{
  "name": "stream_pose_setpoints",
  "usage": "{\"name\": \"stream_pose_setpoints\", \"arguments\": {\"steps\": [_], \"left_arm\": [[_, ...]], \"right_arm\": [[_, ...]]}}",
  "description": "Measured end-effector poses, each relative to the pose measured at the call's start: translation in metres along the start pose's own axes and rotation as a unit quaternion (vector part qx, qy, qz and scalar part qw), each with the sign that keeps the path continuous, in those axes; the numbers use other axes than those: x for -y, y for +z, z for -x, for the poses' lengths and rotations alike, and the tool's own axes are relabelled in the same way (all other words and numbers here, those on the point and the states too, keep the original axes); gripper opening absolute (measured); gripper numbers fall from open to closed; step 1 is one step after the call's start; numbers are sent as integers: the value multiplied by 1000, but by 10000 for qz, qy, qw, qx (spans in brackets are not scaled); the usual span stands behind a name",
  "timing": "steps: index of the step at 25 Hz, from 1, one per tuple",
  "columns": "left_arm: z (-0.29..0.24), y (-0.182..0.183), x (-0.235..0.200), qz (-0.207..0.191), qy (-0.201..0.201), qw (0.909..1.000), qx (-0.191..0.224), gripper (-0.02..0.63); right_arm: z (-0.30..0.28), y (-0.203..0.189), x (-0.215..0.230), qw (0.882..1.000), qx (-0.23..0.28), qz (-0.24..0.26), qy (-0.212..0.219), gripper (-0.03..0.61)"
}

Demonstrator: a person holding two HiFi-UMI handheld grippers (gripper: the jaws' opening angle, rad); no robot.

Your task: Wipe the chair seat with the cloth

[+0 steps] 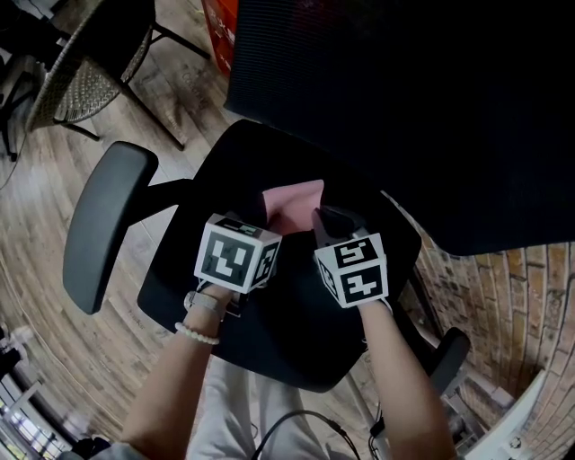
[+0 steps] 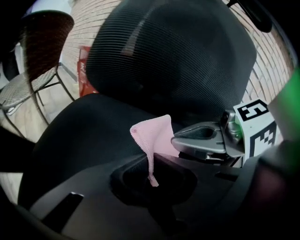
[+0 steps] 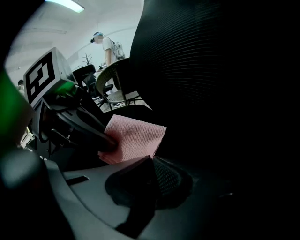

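A pink cloth (image 1: pixel 293 205) lies bunched on the black chair seat (image 1: pixel 216 184), just in front of the backrest (image 1: pixel 404 108). Both grippers stand side by side over it, marker cubes toward me. My left gripper (image 1: pixel 258 216) is shut on the cloth's left part; in the left gripper view a narrow fold of cloth (image 2: pixel 151 140) runs down into its jaws. My right gripper (image 1: pixel 327 221) is shut on the right edge, and in the right gripper view the cloth (image 3: pixel 136 135) spreads flat from its jaws (image 3: pixel 149 161) toward the left gripper's fingers (image 3: pixel 96 131).
The chair's left armrest (image 1: pixel 103 225) juts out at the left. A wicker chair (image 1: pixel 81 72) and a red object (image 1: pixel 220 27) stand on the wooden floor behind. Brick paving (image 1: pixel 503 287) shows at the right. A person (image 3: pixel 108 47) stands far off.
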State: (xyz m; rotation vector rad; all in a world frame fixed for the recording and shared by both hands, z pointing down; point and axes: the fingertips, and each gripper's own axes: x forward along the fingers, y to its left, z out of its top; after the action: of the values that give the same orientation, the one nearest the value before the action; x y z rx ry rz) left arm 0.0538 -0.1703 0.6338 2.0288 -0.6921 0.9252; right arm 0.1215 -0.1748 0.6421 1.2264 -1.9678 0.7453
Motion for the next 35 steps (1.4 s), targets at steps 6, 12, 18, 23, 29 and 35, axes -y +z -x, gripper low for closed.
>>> {"name": "stream_pose_setpoints", "arguments": {"steps": [6, 12, 18, 23, 29, 35], "left_arm": [[27, -31, -16, 302, 289, 9990, 141, 32], [58, -66, -29, 633, 444, 9968, 195, 32], [99, -105, -56, 1142, 658, 9909, 267, 32], [130, -135, -70, 1457, 793, 9857, 313, 32], [165, -174, -84, 1871, 931, 9773, 345, 31], [191, -202, -94, 2127, 1079, 9706, 312, 31]], "right_arm": [[-2, -3, -44, 9991, -66, 265, 332, 49], [-2, -3, -88, 9976, -105, 295, 622, 49], [-2, -1, -148, 9933, -134, 458, 1052, 49], [-1, -2, -193, 9879, -173, 673, 1387, 49], [7, -1, -247, 9771, -246, 1074, 1823, 49], [16, 0, -285, 9706, -185, 1092, 2136, 49]]}}
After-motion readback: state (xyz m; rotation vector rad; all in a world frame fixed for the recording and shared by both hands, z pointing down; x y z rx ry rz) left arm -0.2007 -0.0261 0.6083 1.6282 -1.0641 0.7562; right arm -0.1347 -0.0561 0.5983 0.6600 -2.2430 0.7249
